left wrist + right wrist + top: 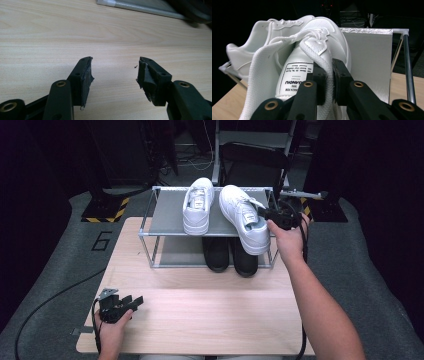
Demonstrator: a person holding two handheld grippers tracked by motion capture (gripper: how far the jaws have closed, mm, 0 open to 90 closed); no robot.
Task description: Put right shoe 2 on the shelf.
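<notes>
Sneaker (247,220) (white, the right one of a pair) is lying at the top shelf's (170,215) right front corner, heel overhanging, beside its mate (197,205). Right gripper (332,75) fingers are pinching its collar, nearly closed. Left gripper (115,72) is resting on the counter (200,315) well below the shelf, fingers spread, gripping nothing.

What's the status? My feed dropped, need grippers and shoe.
Right gripper shut on white shoe's collar, heel overhanging rack top. Left gripper open, idle over table. Second white shoe alongside.
</notes>
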